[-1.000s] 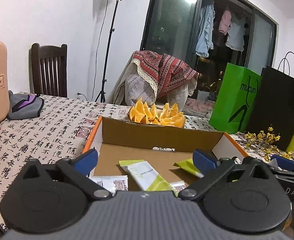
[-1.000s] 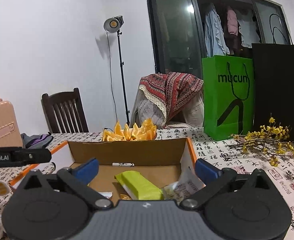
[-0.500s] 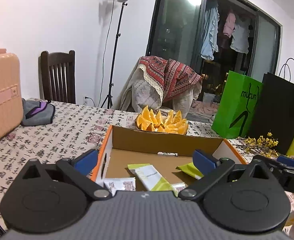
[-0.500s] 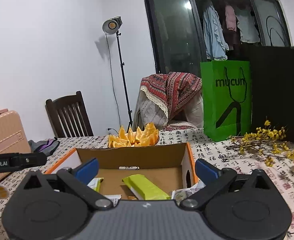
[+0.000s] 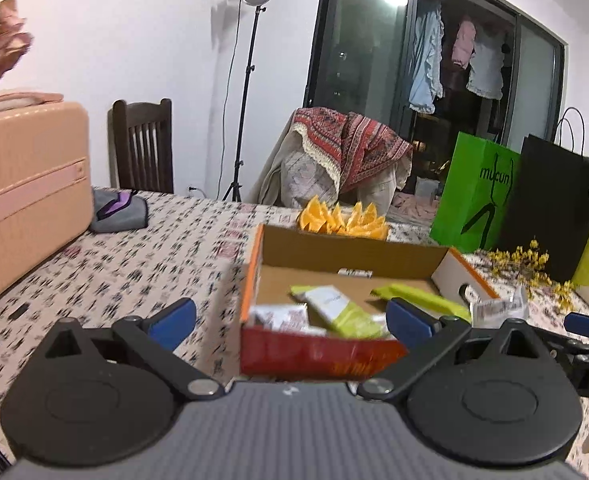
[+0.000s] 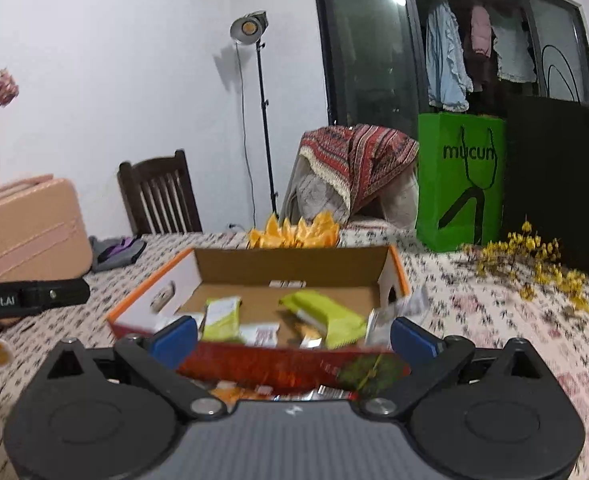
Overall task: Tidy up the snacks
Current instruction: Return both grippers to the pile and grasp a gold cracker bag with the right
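- My left gripper (image 5: 290, 316) is spread wide with nothing between its blue pads, hovering just in front of the near red wall of the cardboard box (image 5: 350, 256).
- My right gripper (image 6: 292, 332) is likewise wide apart and empty, its pads on either side of the same box's front edge (image 6: 294, 360).
- The box sits open on the patterned tablecloth (image 5: 154, 248); inside it lie a lime-green snack bar (image 6: 322, 314), a white-and-green snack packet (image 5: 334, 304) and a small white sachet with red print (image 5: 280, 316).
- A crumpled white wrapper (image 5: 498, 308) lies on the cloth just outside the box's right wall.
- Behind the box stands a plate of orange wedges (image 5: 342, 220).
- A green paper bag (image 6: 460, 184) and a sprig of yellow flowers (image 6: 534, 260) are off to the right, well apart from the box.
- A pink suitcase (image 5: 26, 184) stands at the far left.
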